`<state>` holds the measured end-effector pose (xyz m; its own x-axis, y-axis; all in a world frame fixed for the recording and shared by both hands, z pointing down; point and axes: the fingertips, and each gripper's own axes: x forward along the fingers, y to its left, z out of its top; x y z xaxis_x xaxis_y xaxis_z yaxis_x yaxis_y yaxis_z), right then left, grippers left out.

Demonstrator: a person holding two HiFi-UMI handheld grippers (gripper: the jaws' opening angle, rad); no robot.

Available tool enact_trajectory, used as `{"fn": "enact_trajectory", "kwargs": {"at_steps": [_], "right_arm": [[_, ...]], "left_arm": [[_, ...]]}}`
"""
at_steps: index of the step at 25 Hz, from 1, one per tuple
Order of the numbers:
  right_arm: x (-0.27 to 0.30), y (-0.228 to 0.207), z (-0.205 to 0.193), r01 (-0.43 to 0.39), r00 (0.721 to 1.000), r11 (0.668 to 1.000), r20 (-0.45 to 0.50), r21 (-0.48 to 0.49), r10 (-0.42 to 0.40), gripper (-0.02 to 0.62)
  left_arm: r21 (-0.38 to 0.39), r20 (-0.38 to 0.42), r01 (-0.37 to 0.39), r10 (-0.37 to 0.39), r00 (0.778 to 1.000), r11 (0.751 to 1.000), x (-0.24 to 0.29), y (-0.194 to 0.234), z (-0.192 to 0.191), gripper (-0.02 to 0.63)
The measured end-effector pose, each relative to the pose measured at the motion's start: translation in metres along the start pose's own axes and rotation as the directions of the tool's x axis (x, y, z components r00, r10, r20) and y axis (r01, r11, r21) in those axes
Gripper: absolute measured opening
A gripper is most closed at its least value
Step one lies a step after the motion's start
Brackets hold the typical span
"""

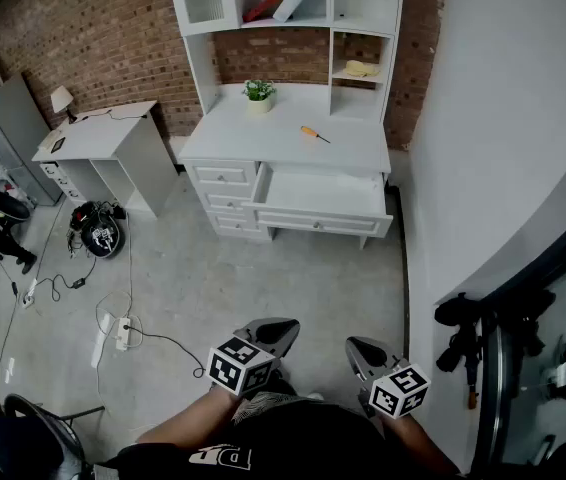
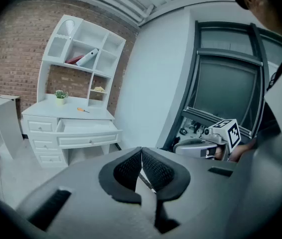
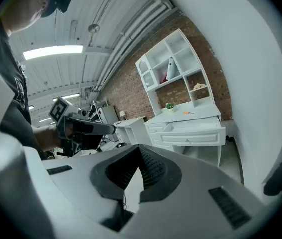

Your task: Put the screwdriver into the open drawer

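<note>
An orange-handled screwdriver (image 1: 312, 133) lies on the top of the white desk (image 1: 283, 146) across the room, also visible as a small orange mark, the screwdriver (image 2: 82, 110) in the left gripper view and the screwdriver (image 3: 187, 112) in the right gripper view. The wide drawer (image 1: 320, 200) under the desktop stands pulled out and looks empty. My left gripper (image 1: 281, 334) and right gripper (image 1: 360, 350) are held close to my body, far from the desk. Both are shut with nothing between the jaws.
A hutch with shelves (image 1: 288, 8) rises above the desk, with a small potted plant (image 1: 258, 92) on the desktop. A second white table (image 1: 98, 136) stands at the left. Cables and a power strip (image 1: 113, 333) lie on the floor. A white wall (image 1: 503, 138) runs along the right.
</note>
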<state>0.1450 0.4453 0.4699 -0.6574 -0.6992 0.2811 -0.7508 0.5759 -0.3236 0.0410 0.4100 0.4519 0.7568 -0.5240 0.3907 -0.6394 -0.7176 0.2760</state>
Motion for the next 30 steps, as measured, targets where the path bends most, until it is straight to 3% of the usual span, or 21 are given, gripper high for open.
{"fn": "enact_trajectory", "kwargs": {"at_steps": [20, 30], "right_arm": [[0.003, 0.004, -0.006, -0.020, 1.000, 0.999, -0.005, 0.025, 0.020, 0.005], [0.032, 0.001, -0.002, -0.025, 0.999, 0.999, -0.021, 0.025, 0.026, 0.005]], "left_arm": [[0.001, 0.008, -0.003, 0.003, 1.000, 1.000, -0.001, -0.001, -0.002, 0.018], [-0.034, 0.003, -0.029, 0.029, 1.000, 0.999, -0.007, 0.029, -0.009, 0.018]]}}
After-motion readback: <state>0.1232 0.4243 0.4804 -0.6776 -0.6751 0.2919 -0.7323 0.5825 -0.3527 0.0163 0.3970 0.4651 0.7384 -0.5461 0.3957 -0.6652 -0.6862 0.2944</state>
